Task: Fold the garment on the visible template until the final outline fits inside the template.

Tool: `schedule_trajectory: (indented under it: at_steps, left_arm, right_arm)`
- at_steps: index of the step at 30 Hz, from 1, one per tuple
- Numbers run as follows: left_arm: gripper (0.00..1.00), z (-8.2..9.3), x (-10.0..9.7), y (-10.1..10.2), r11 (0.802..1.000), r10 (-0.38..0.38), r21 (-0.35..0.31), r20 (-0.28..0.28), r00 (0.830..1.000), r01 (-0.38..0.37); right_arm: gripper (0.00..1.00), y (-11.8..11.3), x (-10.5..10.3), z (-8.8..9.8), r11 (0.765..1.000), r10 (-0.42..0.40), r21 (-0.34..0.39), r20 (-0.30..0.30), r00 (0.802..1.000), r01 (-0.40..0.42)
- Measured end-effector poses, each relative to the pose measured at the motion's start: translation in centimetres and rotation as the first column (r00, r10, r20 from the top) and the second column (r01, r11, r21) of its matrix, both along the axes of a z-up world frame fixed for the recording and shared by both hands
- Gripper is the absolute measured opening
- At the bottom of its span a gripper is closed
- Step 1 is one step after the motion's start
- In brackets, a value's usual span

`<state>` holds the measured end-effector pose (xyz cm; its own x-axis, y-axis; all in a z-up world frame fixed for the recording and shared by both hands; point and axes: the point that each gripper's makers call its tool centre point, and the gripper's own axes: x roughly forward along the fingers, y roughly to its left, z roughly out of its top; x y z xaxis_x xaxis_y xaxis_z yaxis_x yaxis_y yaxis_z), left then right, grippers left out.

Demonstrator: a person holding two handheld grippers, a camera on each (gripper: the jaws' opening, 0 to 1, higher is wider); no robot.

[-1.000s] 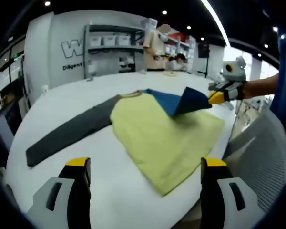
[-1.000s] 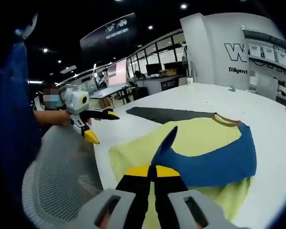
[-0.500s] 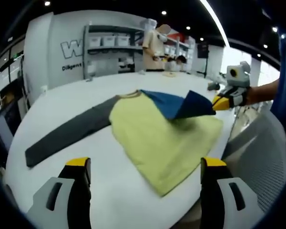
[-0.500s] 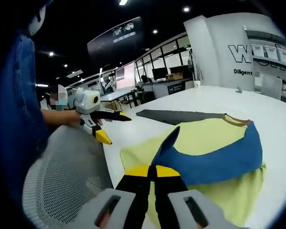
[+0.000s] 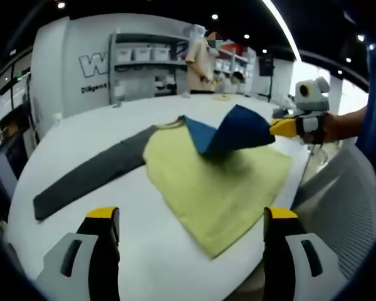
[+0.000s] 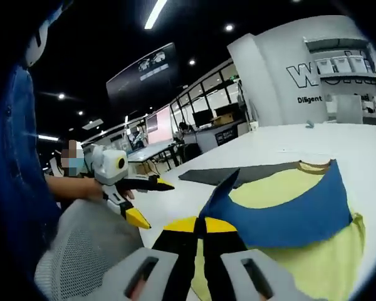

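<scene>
On the big white round table [image 5: 144,207] lies a yellow shirt with long sleeves [image 5: 216,182]. It sits near the middle of the table, with its body spread flat. One long dark grey sleeve [image 5: 88,175] stretches away from the shirt body across the table, flat and straight. The other sleeve is blue [image 5: 229,130], and it is lifted up off the table and bent over the yellow part.

The right gripper [image 6: 200,224] has yellow and black jaws pressed together, pinching the end of the blue sleeve. In the left gripper view it [image 5: 282,127] comes in from the side, above the edge of the shirt, held by a hand [image 5: 329,125].

The left gripper [image 5: 191,235] has its two jaws spread wide apart with nothing between them. It sits just off the table edge, near the bottom of the shirt. In the right gripper view it [image 6: 144,200] is held in the air beside a grey mesh chair [image 6: 88,251].

Behind the table, white shelves with boxes [image 5: 144,56] stand against the wall.
</scene>
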<state>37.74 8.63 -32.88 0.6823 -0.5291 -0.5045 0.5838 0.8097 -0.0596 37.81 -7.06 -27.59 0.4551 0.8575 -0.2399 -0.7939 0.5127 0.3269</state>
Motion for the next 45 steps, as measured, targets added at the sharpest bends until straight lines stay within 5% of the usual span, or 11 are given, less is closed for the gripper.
schedule_trajectory:
  at_steps: [5,9,12,15,18,22,23,25,32,34,45]
  left_arm:
    - [0.91,-0.1,-0.1,-0.1,1.0,-0.007,0.004,-0.001,1.0,0.007]
    - [0.91,-0.1,-0.1,0.0,1.0,-0.006,0.004,-0.001,1.0,0.006]
    - [0.91,-0.1,0.0,0.0,1.0,-0.003,0.003,0.0,1.0,0.003]
    - [0.91,-0.1,-0.1,-0.1,1.0,-0.003,0.001,-0.002,1.0,0.003]
    - [0.9,-0.1,-0.1,-0.1,1.0,-0.006,0.001,-0.001,1.0,0.006]
    - [0.9,-0.2,-0.1,-0.1,1.0,-0.009,0.0,-0.003,1.0,0.009]
    - [0.9,-0.2,-0.1,-0.1,1.0,-0.008,-0.001,-0.004,1.0,0.008]
    - [0.9,-0.3,-0.1,0.1,1.0,-0.004,0.0,-0.008,1.0,0.004]
    - [0.9,-0.6,-0.2,0.2,1.0,0.008,0.001,-0.019,1.0,-0.008]
    - [0.9,-0.6,-0.2,0.3,1.0,0.01,0.002,-0.022,1.0,-0.01]
    - [0.9,-0.9,-0.1,0.4,1.0,0.015,0.003,-0.032,0.999,-0.015]
  right_arm:
    - [0.0,0.1,-1.8,-3.2,0.99,0.073,-0.121,-0.039,0.997,-0.078]
    - [0.4,-1.2,-1.3,-4.4,0.978,0.024,-0.209,0.0,1.0,-0.024]
    - [0.25,-3.4,0.1,-3.8,0.962,-0.008,-0.27,0.094,0.996,0.034]
    - [0.38,-7.7,3.7,-3.9,0.915,-0.097,-0.371,0.173,0.98,0.156]
    - [0.33,-11.7,7.0,-4.3,0.841,-0.112,-0.488,0.265,0.958,0.234]
    - [0.31,-12.7,8.0,-4.4,0.821,-0.113,-0.511,0.293,0.95,0.255]
    - [0.3,-15.6,10.9,-5.0,0.727,-0.091,-0.614,0.356,0.93,0.307]
    - [0.27,-16.7,12.3,-5.9,0.637,0.01,-0.713,0.387,0.922,0.292]
    - [0.22,-18.0,15.2,-9.2,0.376,0.327,-0.902,0.344,0.88,0.213]
    - [0.2,-17.7,15.9,-9.3,0.34,0.379,-0.916,0.341,0.86,0.213]
    - [0.11,-17.6,16.9,-10.4,0.266,0.478,-0.947,0.291,0.829,0.179]
